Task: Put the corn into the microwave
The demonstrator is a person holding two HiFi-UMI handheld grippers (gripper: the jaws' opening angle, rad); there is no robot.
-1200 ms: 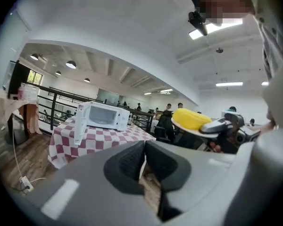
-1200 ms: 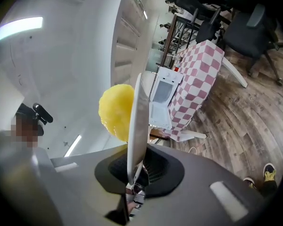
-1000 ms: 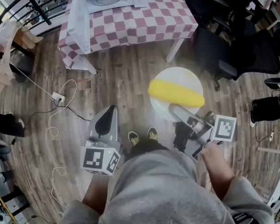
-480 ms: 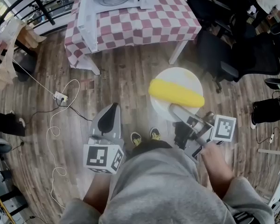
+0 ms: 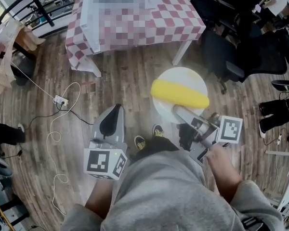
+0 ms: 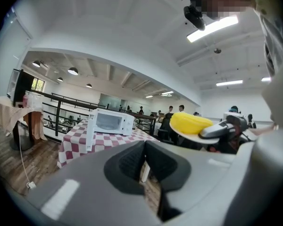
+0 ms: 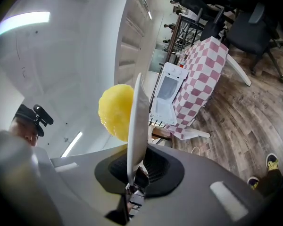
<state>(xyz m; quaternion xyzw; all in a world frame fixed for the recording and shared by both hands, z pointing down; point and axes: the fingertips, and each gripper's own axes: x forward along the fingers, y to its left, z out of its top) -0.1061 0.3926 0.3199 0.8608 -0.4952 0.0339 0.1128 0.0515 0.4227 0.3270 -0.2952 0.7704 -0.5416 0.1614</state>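
One gripper does the carrying: the right gripper (image 5: 180, 112) is clamped on the rim of the white plate (image 5: 183, 76), held level so the corn (image 5: 179, 93) lying on it cannot roll. The left gripper (image 5: 111, 123) is closed on nothing, probably spare for the door of the microwave (image 6: 109, 121) on the checked table (image 5: 149, 25) ahead.
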